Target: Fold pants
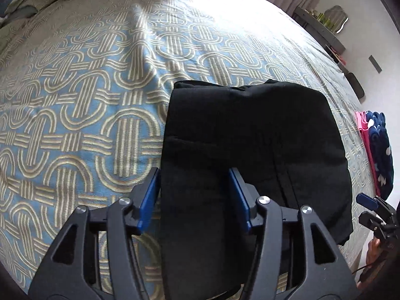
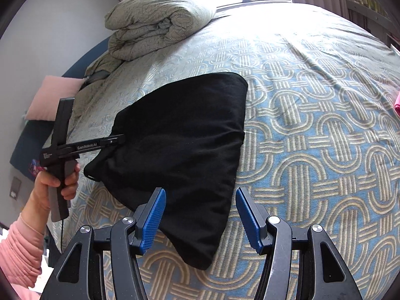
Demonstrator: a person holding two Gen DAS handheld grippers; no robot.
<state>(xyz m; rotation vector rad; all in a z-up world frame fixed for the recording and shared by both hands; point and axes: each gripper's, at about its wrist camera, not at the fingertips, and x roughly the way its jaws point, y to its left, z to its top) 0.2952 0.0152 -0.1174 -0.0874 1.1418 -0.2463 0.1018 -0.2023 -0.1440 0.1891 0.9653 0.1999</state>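
Black pants (image 1: pixel 250 130) lie folded into a compact flat stack on the patterned blue and beige bedspread (image 1: pixel 75 125). My left gripper (image 1: pixel 194 172) hovers over the stack's near left part, its blue pads apart and not pressing the cloth. Seen from the right wrist, the pants (image 2: pixel 187 130) form a dark wedge, and the left gripper (image 2: pixel 117 138) reaches in over their left edge, held by a hand (image 2: pixel 57 182) in a pink sleeve. My right gripper (image 2: pixel 200 191) stands open above the near corner of the pants, holding nothing. It also shows at the far right edge as the right gripper (image 1: pixel 367 208).
A rolled duvet (image 2: pixel 160 22) sits at the head of the bed, with a pink pillow (image 2: pixel 52 97) beside it. Pink and navy dotted clothes (image 1: pixel 377 150) lie at the bed's right edge. A shelf (image 1: pixel 322 25) stands by the wall and curtain.
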